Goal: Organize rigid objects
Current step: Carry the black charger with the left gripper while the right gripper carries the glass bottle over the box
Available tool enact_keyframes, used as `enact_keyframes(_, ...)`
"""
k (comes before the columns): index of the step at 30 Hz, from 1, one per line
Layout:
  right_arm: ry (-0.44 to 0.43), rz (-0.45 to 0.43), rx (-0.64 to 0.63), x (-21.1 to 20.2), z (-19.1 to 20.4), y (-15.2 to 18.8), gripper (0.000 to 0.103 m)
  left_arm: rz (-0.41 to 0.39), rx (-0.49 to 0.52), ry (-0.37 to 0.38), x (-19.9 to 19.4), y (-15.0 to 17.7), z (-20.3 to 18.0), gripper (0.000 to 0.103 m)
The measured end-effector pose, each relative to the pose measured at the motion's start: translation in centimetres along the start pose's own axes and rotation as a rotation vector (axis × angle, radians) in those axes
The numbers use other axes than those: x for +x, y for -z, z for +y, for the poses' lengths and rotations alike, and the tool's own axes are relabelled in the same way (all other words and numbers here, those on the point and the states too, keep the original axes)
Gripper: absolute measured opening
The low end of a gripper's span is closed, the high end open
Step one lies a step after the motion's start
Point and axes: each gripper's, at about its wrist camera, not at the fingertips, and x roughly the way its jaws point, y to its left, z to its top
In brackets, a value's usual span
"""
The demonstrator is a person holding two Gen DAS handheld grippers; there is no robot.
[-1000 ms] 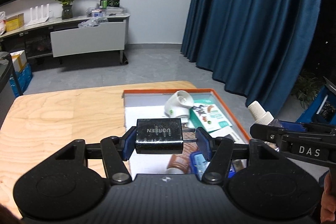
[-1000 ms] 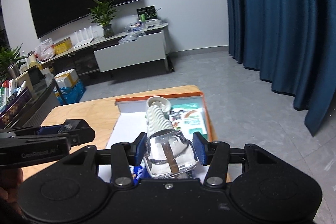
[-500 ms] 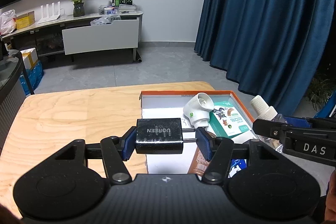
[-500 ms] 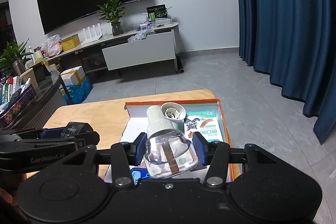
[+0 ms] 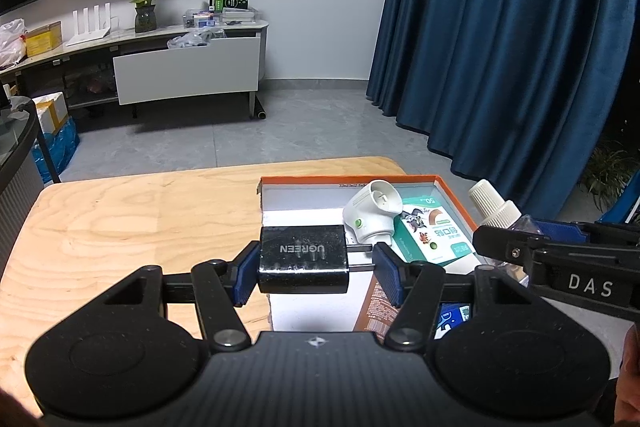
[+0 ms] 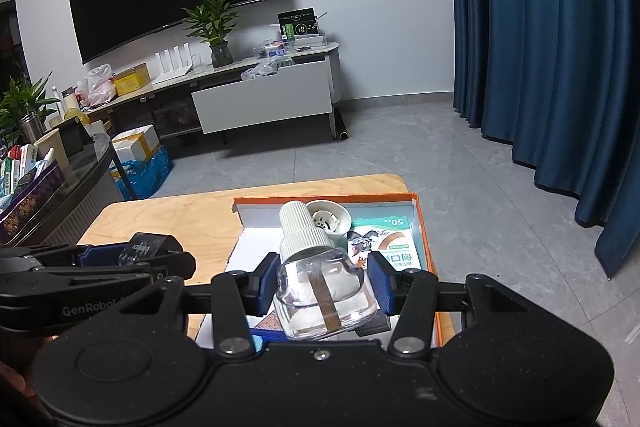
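A black rectangular plastic charger block (image 5: pixel 303 258) with the word UGREEN on its top is gripped by the left gripper (image 5: pixel 316 273). The jaws are set partly open. The left blue pad (image 5: pixel 245 277) is pressed on the side of the block, and the right blue pad (image 5: pixel 387 277) is reached by two metal prongs that stick out of the other side. The block is held level, above the near left edge of an orange-rimmed shallow cardboard box (image 5: pixel 454 198) with a white floor, which lies on a light plywood table (image 5: pixel 132 219).

A clear round-bellied glass bottle (image 6: pixel 325 297) with a ribbed cream screw cap and a brown wick inside is gripped by the right gripper (image 6: pixel 324 283). The jaws are set rather narrow, and both blue pads are pressed on the sides of the bottle. The cap is pointed away from the fingers, and the bottle is held above the near part of the same box.

Beyond the fingertips of both grippers, inside the far part of the box, a white plastic plug-in vaporiser (image 5: pixel 370 213) is seen, tilted, and just beside it on the right a flat green-and-white cardboard packet (image 5: pixel 434 235) with a cartoon picture is laid. Under the right fingers a brown printed packet (image 5: pixel 374 311) and something blue are partly hidden. The two grippers are held side by side, near each other.
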Motion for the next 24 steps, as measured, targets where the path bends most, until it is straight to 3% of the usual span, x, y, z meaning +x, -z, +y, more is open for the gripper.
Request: enact_keyframes(24,0.035,0.079,-0.006,5.9,-1.0,-0.9,0.059,0.071,-0.010,0.003,4.7,-0.9,0.7,0.061)
